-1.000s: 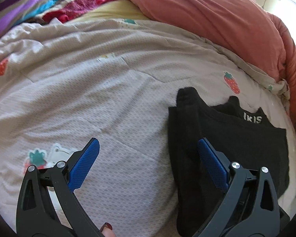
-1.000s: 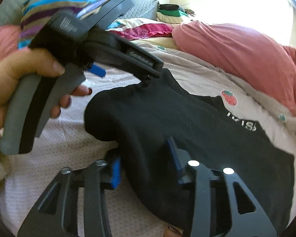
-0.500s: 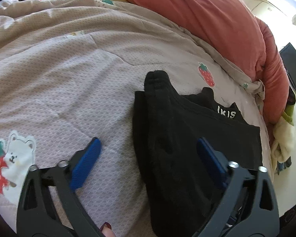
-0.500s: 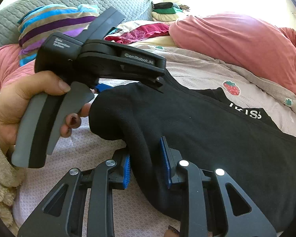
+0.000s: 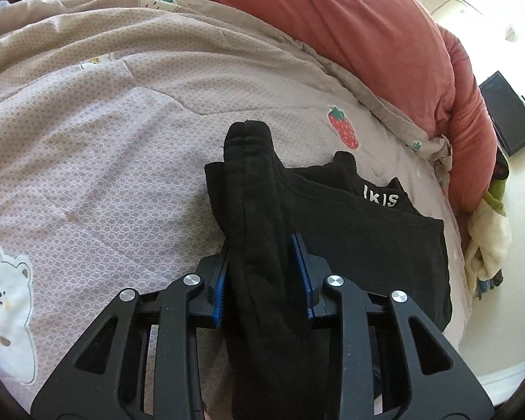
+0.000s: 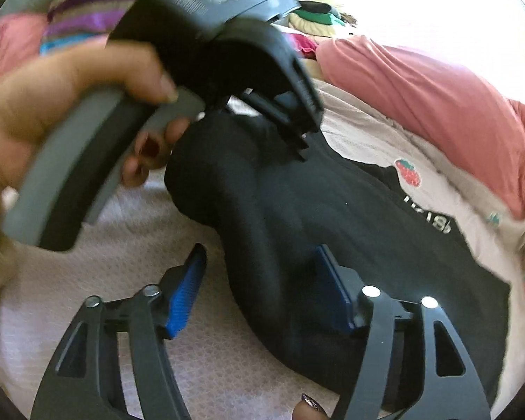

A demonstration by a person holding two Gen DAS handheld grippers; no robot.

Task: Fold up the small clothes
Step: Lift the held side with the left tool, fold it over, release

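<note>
A bed covered by a pale lilac quilted bedspread (image 5: 115, 133), printed with strawberries and a white bear, fills the scene. Along its far right side a large salmon-pink duvet (image 5: 350, 35) is heaped, and a striped purple, blue and tan pillow (image 6: 98, 3) is seen at the far left in the right wrist view. Spread on the bedspread toward the near right is a black fleece garment (image 5: 367, 238) with white lettering at its neckline; one long, narrow part of it is gathered into a thick ridge that runs from near to far and is raised off the flat body of the cloth.

That ridge is gripped by the left gripper (image 5: 262, 280), a black plastic tool with blue ribbed pads: its jaws are drawn narrow and pressed against both sides of the fold. The same tool is seen from the side, blurred, in the right wrist view, where its grey handle is held by the person's left hand (image 6: 63, 112), nails painted dark.

The right gripper (image 6: 259, 280) is held low at the near edge of the garment, its jaws standing wide apart on either side of the black cloth and not pressed against it.
</note>
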